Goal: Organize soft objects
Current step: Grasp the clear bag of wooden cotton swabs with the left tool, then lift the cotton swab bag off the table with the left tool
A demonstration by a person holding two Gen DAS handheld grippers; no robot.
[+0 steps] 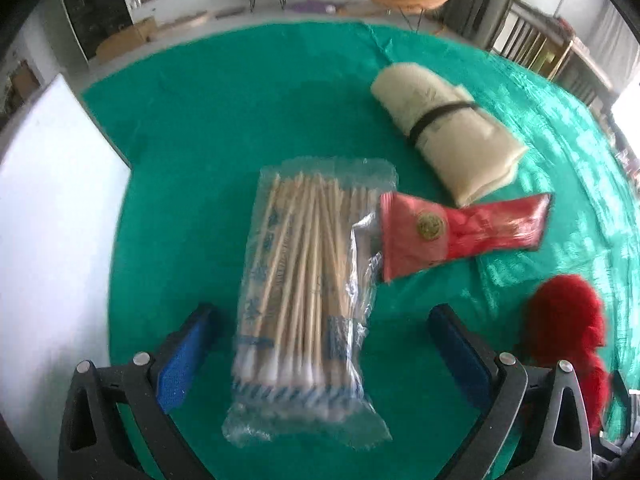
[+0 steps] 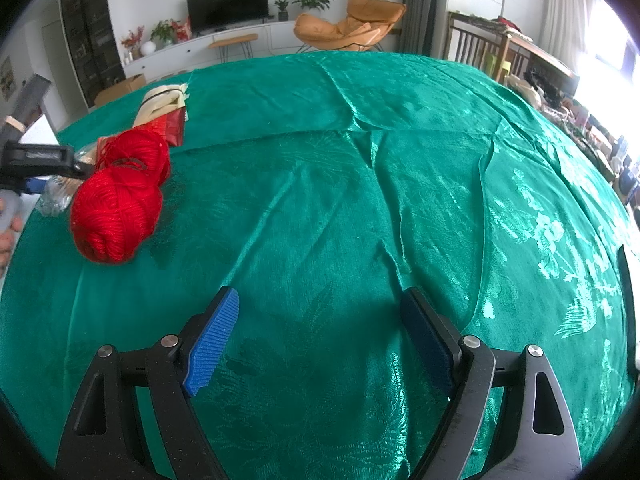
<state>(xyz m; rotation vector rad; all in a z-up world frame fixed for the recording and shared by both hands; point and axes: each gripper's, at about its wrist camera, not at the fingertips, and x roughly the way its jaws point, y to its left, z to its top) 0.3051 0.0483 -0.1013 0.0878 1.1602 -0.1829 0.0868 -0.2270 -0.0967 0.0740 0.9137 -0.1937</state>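
**Both grippers open over green table**

Left gripper (image 1: 320, 344) hung with jaws wide, straddling the bagged cotton swabs (image 1: 308, 300) without touching. Red packet (image 1: 460, 234) overlapped the bag's right edge; cream roll (image 1: 444, 128) lay beyond. Red yarn (image 2: 120, 196) sat just right. Right gripper (image 2: 320, 340) jaws wide, holding nothing, over bare green cloth (image 2: 360, 160).
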